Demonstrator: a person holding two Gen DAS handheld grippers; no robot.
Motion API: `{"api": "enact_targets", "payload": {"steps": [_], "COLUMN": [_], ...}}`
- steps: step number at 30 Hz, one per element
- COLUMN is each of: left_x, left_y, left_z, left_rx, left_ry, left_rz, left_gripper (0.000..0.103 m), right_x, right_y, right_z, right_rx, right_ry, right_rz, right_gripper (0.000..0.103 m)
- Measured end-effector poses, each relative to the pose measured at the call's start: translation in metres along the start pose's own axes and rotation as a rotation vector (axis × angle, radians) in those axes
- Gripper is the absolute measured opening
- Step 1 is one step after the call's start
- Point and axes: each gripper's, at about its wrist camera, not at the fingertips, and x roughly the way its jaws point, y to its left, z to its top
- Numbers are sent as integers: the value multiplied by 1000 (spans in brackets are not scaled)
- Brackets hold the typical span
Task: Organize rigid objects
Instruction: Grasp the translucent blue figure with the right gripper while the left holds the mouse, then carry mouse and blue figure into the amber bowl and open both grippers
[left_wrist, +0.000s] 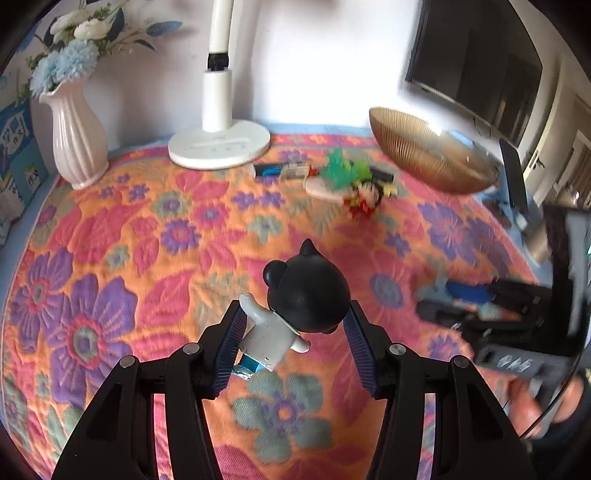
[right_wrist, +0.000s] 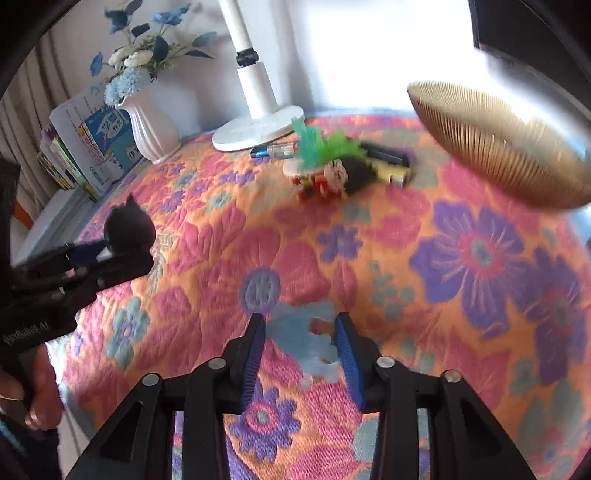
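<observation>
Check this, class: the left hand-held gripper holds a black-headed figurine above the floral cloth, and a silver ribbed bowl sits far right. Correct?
Not quite: the ribbed bowl is gold, as both wrist views show. The left hand-held gripper does hold the black-headed figurine above the floral cloth.

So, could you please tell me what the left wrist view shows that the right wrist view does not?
Only the left wrist view shows the figurine's white body between the left gripper pads, and the dark screen on the wall. Only the right wrist view shows the books beside the vase. Both show the gold bowl, lamp base, green-haired toy and floral cloth.
</observation>
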Motion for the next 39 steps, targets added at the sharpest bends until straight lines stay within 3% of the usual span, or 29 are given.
{"api": "enact_targets", "payload": {"steps": [1, 2, 6, 11, 12, 14, 16, 25, 27, 31, 39], "left_x": [0, 1, 6, 6, 7, 5, 4, -3, -3, -2, 17], "left_y": [1, 2, 9, 11, 11, 9, 6, -26, -37, -60, -125], "left_z": [-3, -7, -17, -20, -21, -21, -20, 1, 12, 54, 158], "left_rx": [-3, -14, -60, -72, -74, -67, -57, 8, 35, 99, 157], "left_ry": [4, 8, 18, 16, 18, 12, 7, -24, -37, -68, -143], "left_rz": [-8, -26, -85, -99, -99, -90, -76, -89, -98, -172, -274], "left_gripper": [52, 52, 52, 52, 52, 52, 52, 52, 52, 52, 52], "right_x": [-2, -3, 2, 3, 5, 5, 3, -30, -41, -65, -124], "right_y": [0, 1, 11, 24, 26, 31, 30, -9, -21, -71, -156], "right_z": [0, -1, -4, -9, -9, -7, -6, 9, 15, 38, 95], "right_rx": [0, -7, -34, -10, -12, -21, -19, 80, 107, 258, 375], "right_ry": [2, -2, 4, -14, -15, -23, -29, -90, -111, -136, -289], "right_rz": [13, 7, -55, -165, -192, -235, -222, -199, -199, -114, -252], "right_gripper": [58, 61, 61, 61, 59, 43, 37, 37, 37, 37, 37]}}
